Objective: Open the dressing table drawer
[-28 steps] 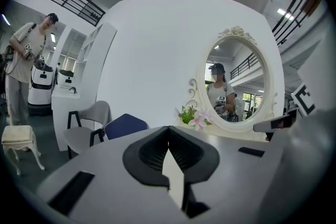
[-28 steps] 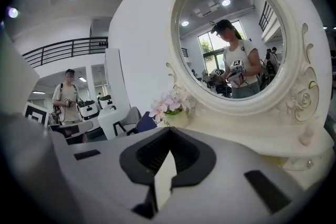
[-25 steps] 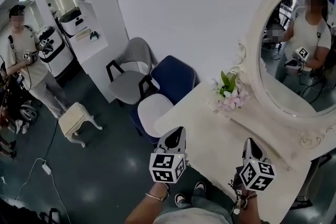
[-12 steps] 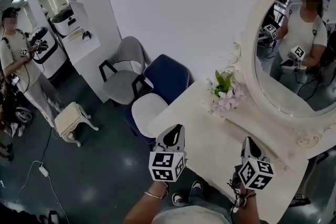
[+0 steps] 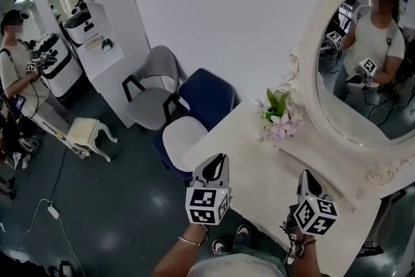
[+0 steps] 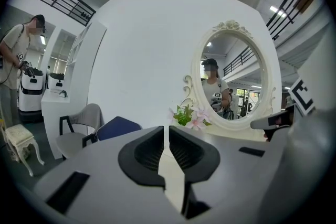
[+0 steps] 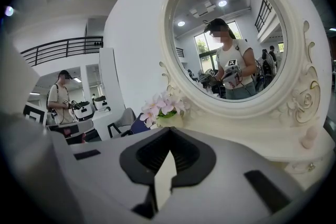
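The white dressing table point(image 5: 259, 159) stands under an oval mirror point(image 5: 363, 55), with a pot of pink flowers point(image 5: 279, 119) at its back. No drawer shows in any view; the table's front is hidden below its top. My left gripper point(image 5: 217, 162) hovers at the table's near left edge, its jaws point(image 6: 166, 128) shut with nothing between them. My right gripper point(image 5: 308, 178) hovers over the near right part of the top, jaws point(image 7: 169, 132) shut and empty. Both point toward the mirror point(image 7: 228, 39).
A blue chair point(image 5: 206, 97), a grey chair point(image 5: 152, 84) and a white seat point(image 5: 183, 136) stand left of the table. A small cream stool point(image 5: 87, 132) and a standing person point(image 5: 19, 68) are at far left by white shelving point(image 5: 97, 42). A cable point(image 5: 55, 204) lies on the floor.
Both grippers have kept their places. The head view has swung slightly, and the cream stool at the left has shifted beside the standing person.
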`<control>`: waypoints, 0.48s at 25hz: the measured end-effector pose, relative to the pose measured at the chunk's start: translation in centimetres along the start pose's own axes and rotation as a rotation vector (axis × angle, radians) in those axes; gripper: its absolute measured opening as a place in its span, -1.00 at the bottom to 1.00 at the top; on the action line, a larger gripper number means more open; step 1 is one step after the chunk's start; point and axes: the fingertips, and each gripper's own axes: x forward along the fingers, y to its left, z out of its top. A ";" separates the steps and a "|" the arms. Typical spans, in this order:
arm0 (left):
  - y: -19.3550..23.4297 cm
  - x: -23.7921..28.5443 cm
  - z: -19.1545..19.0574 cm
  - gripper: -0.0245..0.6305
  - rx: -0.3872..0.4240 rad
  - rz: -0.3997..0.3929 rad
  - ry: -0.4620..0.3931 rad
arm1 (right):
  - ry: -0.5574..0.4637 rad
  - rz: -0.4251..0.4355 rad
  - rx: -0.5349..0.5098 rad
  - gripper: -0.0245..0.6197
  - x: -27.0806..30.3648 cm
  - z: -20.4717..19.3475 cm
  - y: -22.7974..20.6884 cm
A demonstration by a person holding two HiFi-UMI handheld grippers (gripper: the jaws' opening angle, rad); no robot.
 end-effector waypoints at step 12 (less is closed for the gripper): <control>-0.9 0.5 -0.5 -0.46 0.006 -0.050 0.022 | 0.002 -0.016 0.007 -0.90 -0.1 -0.2 -0.5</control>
